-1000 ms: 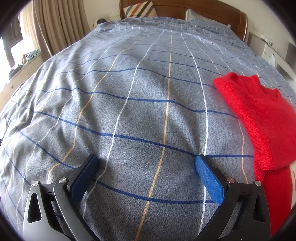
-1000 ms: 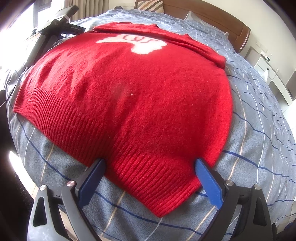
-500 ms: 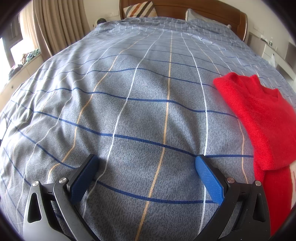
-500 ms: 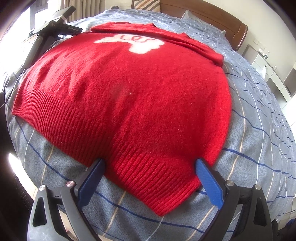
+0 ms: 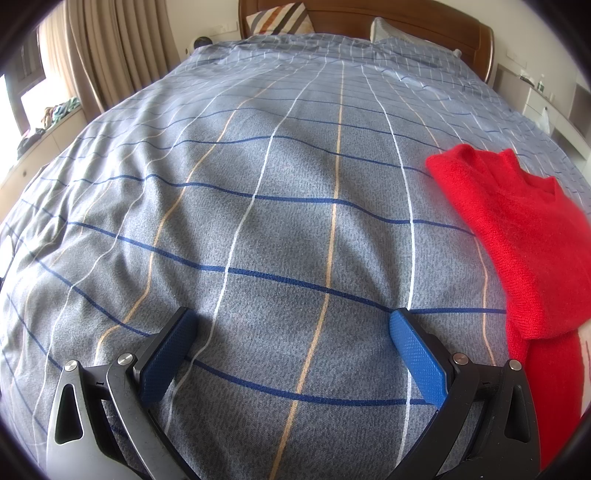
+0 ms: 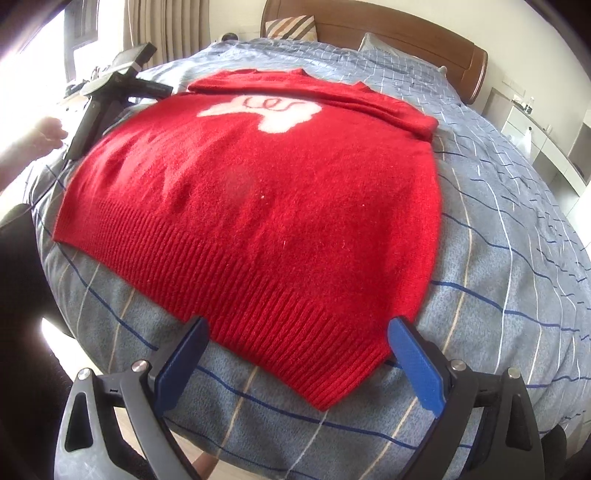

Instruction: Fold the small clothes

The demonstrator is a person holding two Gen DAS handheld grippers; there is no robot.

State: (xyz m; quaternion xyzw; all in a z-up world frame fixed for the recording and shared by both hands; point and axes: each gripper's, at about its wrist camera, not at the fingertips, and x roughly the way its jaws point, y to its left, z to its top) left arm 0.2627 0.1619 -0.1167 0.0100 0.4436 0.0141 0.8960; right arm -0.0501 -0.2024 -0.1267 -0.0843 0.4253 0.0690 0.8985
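Observation:
A small red knit sweater [image 6: 266,206] with a white patch on its chest lies flat on the bed, ribbed hem towards me. Its sleeves are folded in. My right gripper [image 6: 295,350] is open and empty, its blue pads on either side of the hem's right corner, just above it. My left gripper [image 5: 291,343] is open and empty over bare blanket, left of the sweater. The sweater's folded sleeve and collar show at the right edge of the left wrist view [image 5: 517,236]. The left gripper's body also shows in the right wrist view [image 6: 110,88], beside the sweater's far left side.
The bed has a grey-blue checked blanket [image 5: 258,184]. A wooden headboard [image 5: 406,18] and pillows [image 5: 277,18] stand at the far end. Curtains [image 5: 110,55] and a window sill lie to the left, white furniture [image 6: 535,125] to the right. The bed's front edge [image 6: 110,350] is near my right gripper.
The right gripper has drawn back and turned slightly, so the sweater sits farther off and more to the right in its view. The left gripper has not moved.

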